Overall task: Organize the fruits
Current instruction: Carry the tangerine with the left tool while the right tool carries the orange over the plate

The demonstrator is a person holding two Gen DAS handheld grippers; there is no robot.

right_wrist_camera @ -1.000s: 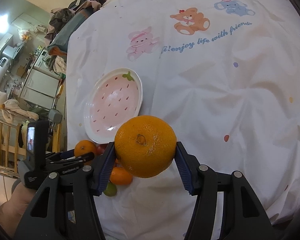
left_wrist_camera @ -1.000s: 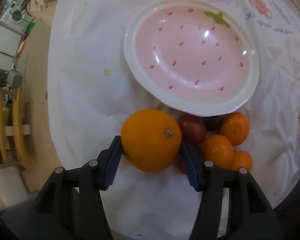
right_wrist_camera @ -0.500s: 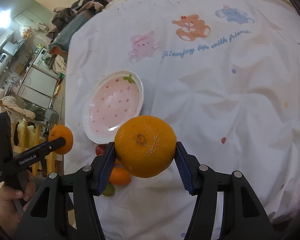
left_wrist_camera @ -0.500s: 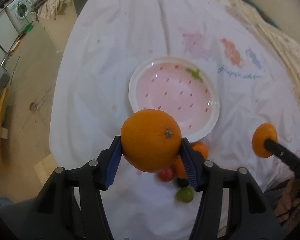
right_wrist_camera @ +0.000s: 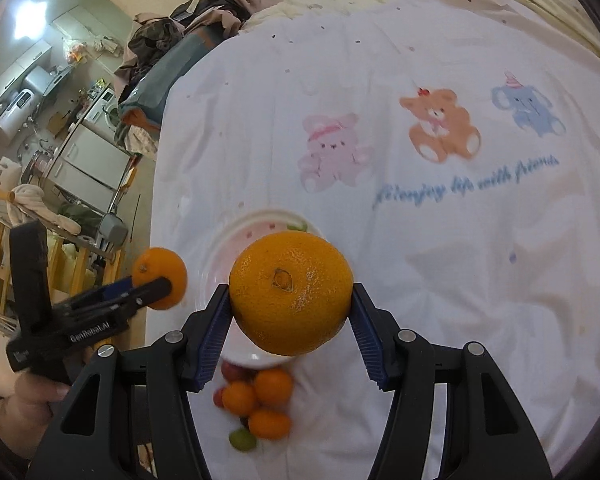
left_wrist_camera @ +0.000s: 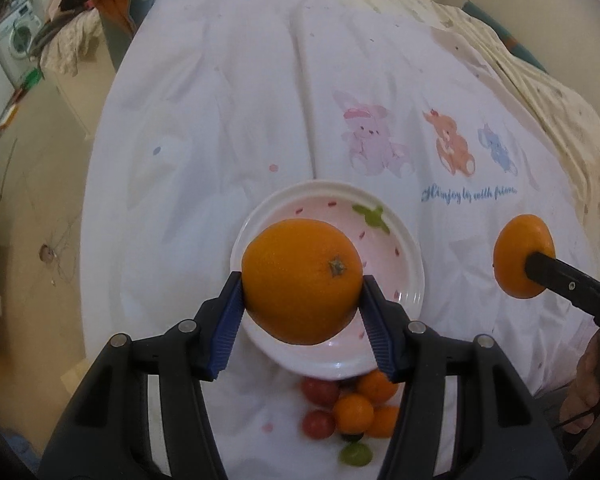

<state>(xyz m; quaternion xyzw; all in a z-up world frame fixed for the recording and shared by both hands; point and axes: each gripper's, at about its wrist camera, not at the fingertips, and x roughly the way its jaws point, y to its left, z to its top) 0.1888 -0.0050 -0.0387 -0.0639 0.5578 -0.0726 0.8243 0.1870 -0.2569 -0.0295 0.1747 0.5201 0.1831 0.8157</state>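
Oranges (left_wrist_camera: pixel 300 280) (right_wrist_camera: pixel 290 292): bright orange. Plate (left_wrist_camera: pixel 404 256): pink, red seed flecks, green leaf, white rim. Bedsheet (right_wrist_camera: pixel 480 280): white, printed pink rabbit, orange bear, blue elephant, blue script. Small fruits (left_wrist_camera: pixel 352 412): orange, red, green.

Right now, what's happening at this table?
A person is sorting fruit with two handheld grippers. The left gripper and right gripper each clamp a big orange above the strawberry-pattern plate, which holds nothing yet. Small oranges, red cherry tomatoes and a green fruit lie on the white cloth by the plate's near rim.
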